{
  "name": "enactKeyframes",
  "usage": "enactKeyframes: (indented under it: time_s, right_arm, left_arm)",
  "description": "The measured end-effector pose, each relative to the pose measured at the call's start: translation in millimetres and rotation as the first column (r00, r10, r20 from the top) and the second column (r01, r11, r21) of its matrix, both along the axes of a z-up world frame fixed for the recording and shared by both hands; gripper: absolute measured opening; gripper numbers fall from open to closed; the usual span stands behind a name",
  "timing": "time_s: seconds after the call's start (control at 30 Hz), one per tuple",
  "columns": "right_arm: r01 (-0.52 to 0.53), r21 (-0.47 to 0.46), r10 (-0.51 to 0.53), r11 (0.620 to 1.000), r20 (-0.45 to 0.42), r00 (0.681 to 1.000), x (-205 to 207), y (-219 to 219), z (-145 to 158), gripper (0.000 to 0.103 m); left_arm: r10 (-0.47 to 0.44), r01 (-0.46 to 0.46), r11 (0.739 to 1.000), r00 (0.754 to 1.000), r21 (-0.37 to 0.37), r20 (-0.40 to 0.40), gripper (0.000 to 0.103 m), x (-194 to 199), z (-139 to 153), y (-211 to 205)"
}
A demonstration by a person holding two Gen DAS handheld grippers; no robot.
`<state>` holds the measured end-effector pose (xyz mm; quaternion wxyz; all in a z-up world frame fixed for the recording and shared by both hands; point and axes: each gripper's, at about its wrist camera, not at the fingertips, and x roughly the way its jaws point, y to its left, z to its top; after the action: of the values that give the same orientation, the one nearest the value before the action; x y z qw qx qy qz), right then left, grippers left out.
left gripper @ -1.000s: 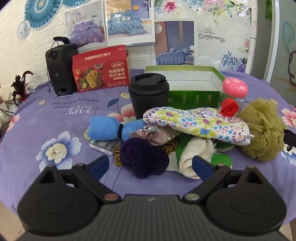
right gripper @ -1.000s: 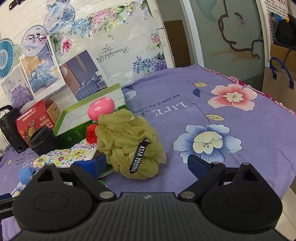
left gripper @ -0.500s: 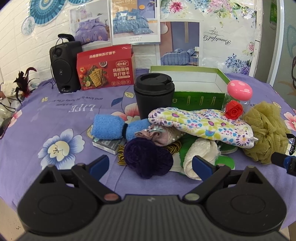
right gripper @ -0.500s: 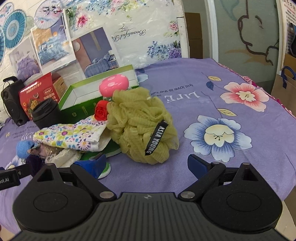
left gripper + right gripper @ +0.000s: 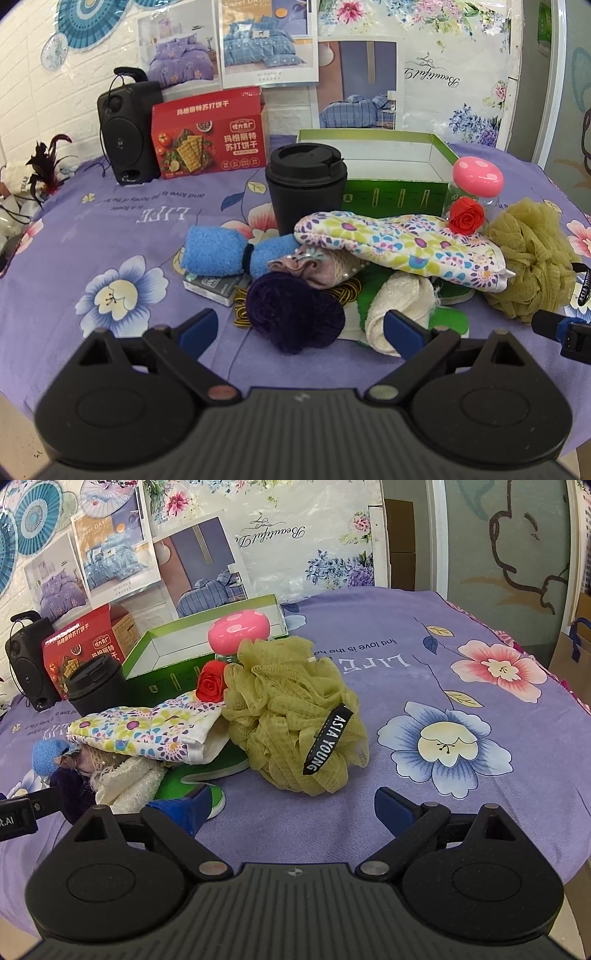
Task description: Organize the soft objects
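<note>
Left gripper [image 5: 300,328]: I see it spread wide and holding nothing, with the purple pom-pom [image 5: 293,314] just ahead at 12 o'clock.
Right gripper [image 5: 291,805]: released and bare; the bath pouf [image 5: 295,716] lies ahead at 12 o'clock.
Soft things counted: one blue towel roll [image 5: 225,251], one cream towel [image 5: 399,299], one floral mitt [image 5: 399,247], one pouf, one pom-pom, heaped together.
Green box [image 5: 388,173]: one, open, at 1 o'clock behind the heap.
In the way: one black cup [image 5: 306,186], one mushroom jar [image 5: 476,184] and one red rose [image 5: 466,219] between heap and box.
Behind, at 11 o'clock: one cracker box [image 5: 210,134], one speaker [image 5: 127,131].
</note>
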<state>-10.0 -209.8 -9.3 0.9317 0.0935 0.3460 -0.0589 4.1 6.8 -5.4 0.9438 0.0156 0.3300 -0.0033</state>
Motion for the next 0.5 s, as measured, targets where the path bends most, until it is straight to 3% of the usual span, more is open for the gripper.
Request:
enactKeyframes:
  time_s: [0.5]
  right_arm:
    - [-0.02,-0.007,0.02,1.0,-0.003,1.0,0.0,6.0,-0.7,0.082]
  left_arm:
    - [-0.003,0.003,1.0,1.0,0.001,-0.004,0.096,1.1,-1.1,1.0]
